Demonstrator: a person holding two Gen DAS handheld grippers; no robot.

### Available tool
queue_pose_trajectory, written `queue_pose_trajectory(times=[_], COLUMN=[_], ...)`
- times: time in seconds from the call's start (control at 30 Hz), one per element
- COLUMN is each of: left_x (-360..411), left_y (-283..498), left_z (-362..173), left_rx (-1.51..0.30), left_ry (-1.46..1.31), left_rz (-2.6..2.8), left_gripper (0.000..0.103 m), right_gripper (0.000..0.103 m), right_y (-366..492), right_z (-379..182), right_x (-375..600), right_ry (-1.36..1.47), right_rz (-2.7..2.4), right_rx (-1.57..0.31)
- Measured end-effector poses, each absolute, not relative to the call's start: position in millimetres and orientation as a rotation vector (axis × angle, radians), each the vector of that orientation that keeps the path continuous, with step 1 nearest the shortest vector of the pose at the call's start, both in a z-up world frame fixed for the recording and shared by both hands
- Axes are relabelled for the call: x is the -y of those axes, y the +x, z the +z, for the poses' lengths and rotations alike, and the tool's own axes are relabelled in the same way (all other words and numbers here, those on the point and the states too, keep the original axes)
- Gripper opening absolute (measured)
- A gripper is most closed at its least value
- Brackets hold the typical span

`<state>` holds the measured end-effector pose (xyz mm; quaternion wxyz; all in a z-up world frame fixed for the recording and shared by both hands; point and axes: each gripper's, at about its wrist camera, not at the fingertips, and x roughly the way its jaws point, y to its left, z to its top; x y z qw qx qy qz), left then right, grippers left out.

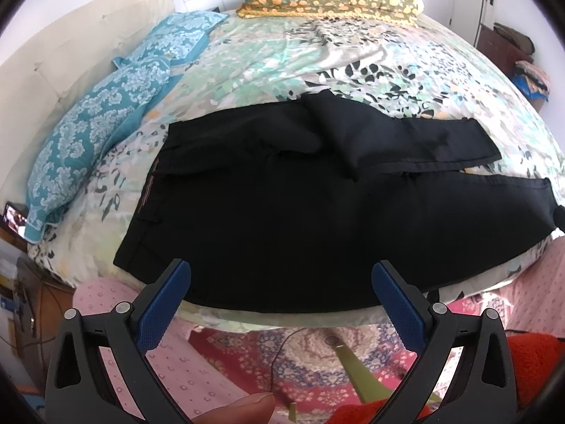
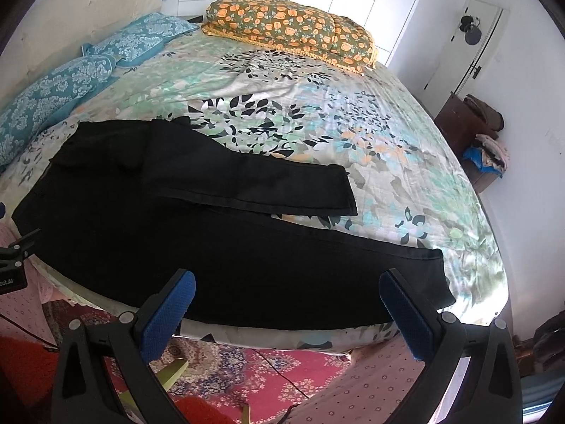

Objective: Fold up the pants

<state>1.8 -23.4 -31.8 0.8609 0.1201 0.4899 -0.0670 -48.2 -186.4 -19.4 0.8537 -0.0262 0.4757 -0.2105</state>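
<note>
Your left gripper (image 1: 280, 279) and right gripper (image 2: 287, 288) both hang spread wide, empty, over the near bed edge, staged for a grab. Black pants (image 2: 197, 247) lie flat on the leafy bedsheet (image 2: 388, 148), matte woven cloth, legs splayed, far leg creased. Patterned pillows (image 2: 289, 28) behind.
</note>
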Motion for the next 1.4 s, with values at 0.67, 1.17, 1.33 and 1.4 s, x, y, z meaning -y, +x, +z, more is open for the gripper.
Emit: queue_pose_trajectory(times=[0.67, 1.17, 1.33, 1.4], left_x=[22.0, 22.9, 22.9, 23.6], left_y=[2.5, 1.8, 1.8, 1.5], left_z=[-35.0, -36.7, -37.0, -36.9], left_rx=[-1.042, -1.043, -1.046, -1.046], left_ry=[0.269, 0.271, 0.271, 0.271], left_rz=[-0.138, -0.14, -0.14, -0.14], left_gripper=[0.103, 0.103, 0.103, 0.103], right_gripper=[0.103, 0.103, 0.103, 0.103], right_y=[-48.2, -46.7, -46.4, -46.4], right_z=[-27.5, -30.0, -29.8, -29.8], right_x=[183.0, 182.2, 182.2, 182.3], right_ry=[-0.093, -0.102, -0.102, -0.101], right_rz=[-0.469, -0.467, -0.468, -0.468], right_rx=[-1.02, -1.032, -1.033, -1.033])
